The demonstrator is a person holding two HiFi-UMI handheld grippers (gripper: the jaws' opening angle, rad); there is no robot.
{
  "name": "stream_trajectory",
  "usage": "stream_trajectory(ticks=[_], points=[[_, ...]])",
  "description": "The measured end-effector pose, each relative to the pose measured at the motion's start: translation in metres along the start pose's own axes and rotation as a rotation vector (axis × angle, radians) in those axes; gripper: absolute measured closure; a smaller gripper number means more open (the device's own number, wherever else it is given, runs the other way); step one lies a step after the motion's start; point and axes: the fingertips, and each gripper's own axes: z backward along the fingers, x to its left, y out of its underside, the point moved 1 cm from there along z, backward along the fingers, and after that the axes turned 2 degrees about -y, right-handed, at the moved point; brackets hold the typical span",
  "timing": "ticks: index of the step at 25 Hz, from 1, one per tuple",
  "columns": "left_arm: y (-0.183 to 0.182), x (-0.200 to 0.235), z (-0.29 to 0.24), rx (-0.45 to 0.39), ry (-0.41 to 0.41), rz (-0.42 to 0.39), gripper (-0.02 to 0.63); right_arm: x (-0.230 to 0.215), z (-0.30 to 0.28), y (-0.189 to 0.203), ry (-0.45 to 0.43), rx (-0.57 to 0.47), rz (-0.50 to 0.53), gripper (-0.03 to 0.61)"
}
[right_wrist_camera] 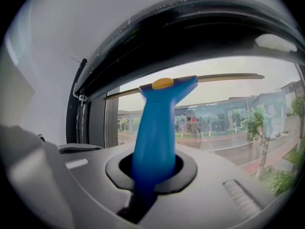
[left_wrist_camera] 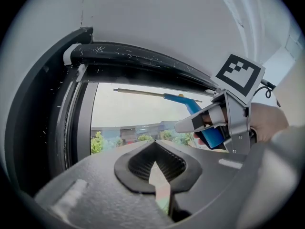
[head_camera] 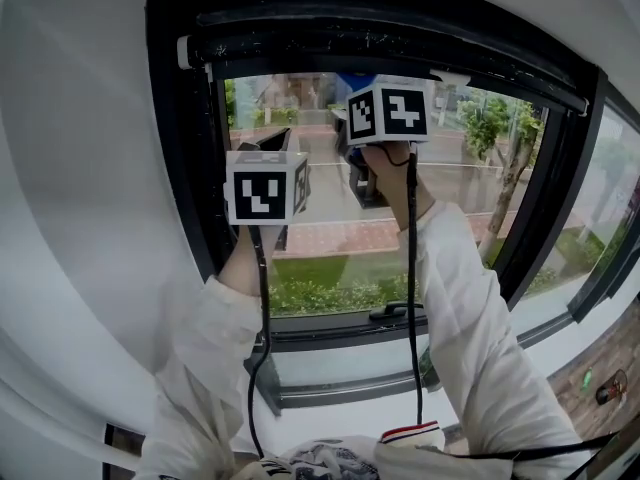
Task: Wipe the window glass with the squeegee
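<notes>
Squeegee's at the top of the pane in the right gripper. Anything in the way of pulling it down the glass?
Nothing on the glass below the squeegee. Only the left gripper, jaws shut, hangs lower left before the pane and may block the blade's left end.

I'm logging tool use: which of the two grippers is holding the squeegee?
The right gripper, its fingers shut on the blue handle of the squeegee. The left gripper has nothing between its fingers.

White wall (head_camera: 80,228), left of frame. Black window frame (head_camera: 182,148), centre, top rail scuffed. Window glass (head_camera: 465,158): grey daylight, paved ground (head_camera: 340,236), hedge (head_camera: 320,293), tree (head_camera: 513,163) at right. Black handle (head_camera: 395,311), lower rail. 1 adjoining pane (head_camera: 605,208), far right.
</notes>
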Motion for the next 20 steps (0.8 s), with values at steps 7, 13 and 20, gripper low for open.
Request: stream_trajectory(ticks=[7,13,20], points=[[0.013,-0.001,-0.003,0.022,0.012,0.005,0.614,-0.007,-0.007,0.02,0.041,0.035,0.024,0.534],[0.041,0.0,-0.006,0.067,-0.006,0.016,0.614,-0.007,-0.013,0.039,0.049,0.042,0.008,0.539],[0.076,-0.004,-0.005,0.091,0.0,0.036,0.614,-0.009,-0.018,0.074,0.057,0.066,-0.005,0.549]])
